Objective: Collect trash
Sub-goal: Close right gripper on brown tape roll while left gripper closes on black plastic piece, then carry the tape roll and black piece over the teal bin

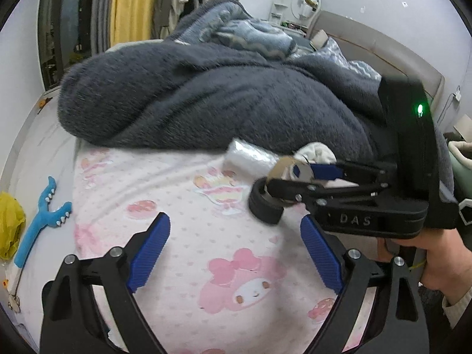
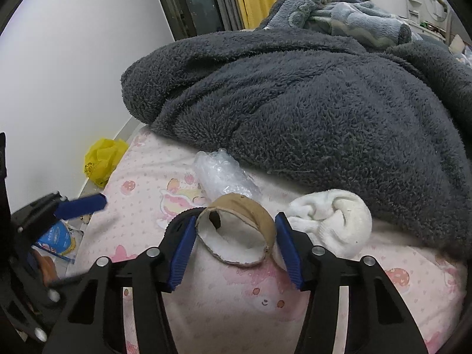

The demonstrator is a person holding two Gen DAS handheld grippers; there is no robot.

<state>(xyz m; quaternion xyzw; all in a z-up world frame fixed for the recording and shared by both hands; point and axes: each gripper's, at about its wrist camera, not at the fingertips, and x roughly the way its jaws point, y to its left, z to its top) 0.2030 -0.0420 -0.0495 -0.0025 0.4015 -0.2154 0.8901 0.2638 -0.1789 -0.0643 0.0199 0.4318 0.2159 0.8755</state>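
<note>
In the left wrist view, the left gripper (image 1: 234, 249) is seen spread wide over the pink printed bedsheet (image 1: 188, 203), with nothing between its ribbed blue pads (image 1: 149, 253). The right gripper (image 1: 287, 177) is shown from the side, ahead and to the right of the dark grey fleece blanket's (image 1: 206, 100) lower edge, and its tips are partly blurred; a brown cardboard ring (image 1: 284, 166) is seen pinched at those tips. A crinkled clear plastic wrap (image 1: 250, 156) and a balled white sock (image 1: 317, 152) are partly hidden behind the right gripper, both lying against the blanket's hem. A blue forked toy (image 1: 41, 218) and a crumpled yellow bag (image 1: 10, 224) are cut off by the rim (far left of the blanket, off the sheet).

In the right wrist view, the right gripper (image 2: 236, 233) is partly closed around the cardboard ring (image 2: 240, 228); both ribbed pads (image 2: 184, 253) are pressed on its outer wall, the ring being squashed to an oval with a frayed edge. The plastic wrap (image 2: 224, 177) is found just beyond the ring, touching the fuzzy blanket (image 2: 309, 97), and the sock (image 2: 333, 221) lies to its right under the blanket's hem. The yellow bag (image 2: 103, 159) rests beside the sheet's edge, left of the blanket. One blurred finger of the left gripper (image 2: 79, 206) is visible at the left; its opening cannot be judged here. Bare sheet (image 2: 236, 295) is left in front of the ring.
</note>
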